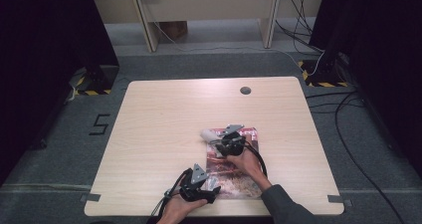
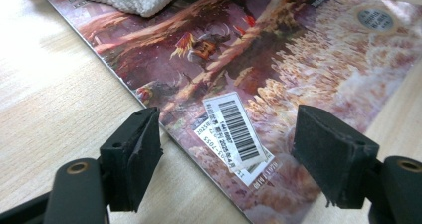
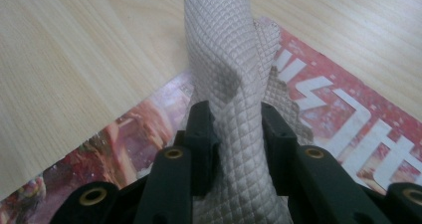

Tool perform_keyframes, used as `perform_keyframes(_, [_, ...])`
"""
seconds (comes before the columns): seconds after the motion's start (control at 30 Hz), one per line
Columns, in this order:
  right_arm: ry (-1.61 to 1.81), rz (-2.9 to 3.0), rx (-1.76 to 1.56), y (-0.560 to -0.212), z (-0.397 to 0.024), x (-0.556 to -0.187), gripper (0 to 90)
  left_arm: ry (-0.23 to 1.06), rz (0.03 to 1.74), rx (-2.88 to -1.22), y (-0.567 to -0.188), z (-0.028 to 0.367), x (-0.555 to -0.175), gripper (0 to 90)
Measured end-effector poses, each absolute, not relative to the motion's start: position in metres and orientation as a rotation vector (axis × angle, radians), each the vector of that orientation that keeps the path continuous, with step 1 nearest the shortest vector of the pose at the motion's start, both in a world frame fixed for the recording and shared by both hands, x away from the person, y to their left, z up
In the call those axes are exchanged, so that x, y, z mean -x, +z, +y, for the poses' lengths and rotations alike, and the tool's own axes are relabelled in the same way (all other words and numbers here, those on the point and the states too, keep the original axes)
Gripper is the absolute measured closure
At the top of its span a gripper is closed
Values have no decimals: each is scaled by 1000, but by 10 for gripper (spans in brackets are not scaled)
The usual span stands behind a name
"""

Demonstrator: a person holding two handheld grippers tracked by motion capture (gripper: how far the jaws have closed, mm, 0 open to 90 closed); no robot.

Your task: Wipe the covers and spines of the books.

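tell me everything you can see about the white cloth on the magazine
The cloth is off-white with a fine quilted diamond weave, and it looks soft and thick. It is bunched into a twisted, upright fold, pinched between the jaws of the right gripper. Its lower part rests on the far end of the glossy magazine, over large white lettering. From above it shows as a pale lump at the magazine's far left corner, partly over the wooden table.

The right gripper (image 3: 238, 134) pinches a bunched white cloth (image 3: 224, 59) — over a magazine (image 3: 343, 119) on the wooden table (image 3: 74, 59).
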State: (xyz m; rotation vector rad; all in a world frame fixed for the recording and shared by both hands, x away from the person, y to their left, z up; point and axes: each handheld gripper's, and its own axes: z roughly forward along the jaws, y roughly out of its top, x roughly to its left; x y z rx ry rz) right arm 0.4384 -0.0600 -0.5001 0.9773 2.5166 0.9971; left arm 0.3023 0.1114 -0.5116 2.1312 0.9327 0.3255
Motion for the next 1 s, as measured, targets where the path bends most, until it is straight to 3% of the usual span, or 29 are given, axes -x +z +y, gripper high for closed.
perform_keyframes(1.0, [1004, 2584, -876, -499, -58, -401, 714, 345, 889, -2122, -504, 128, -287, 277])
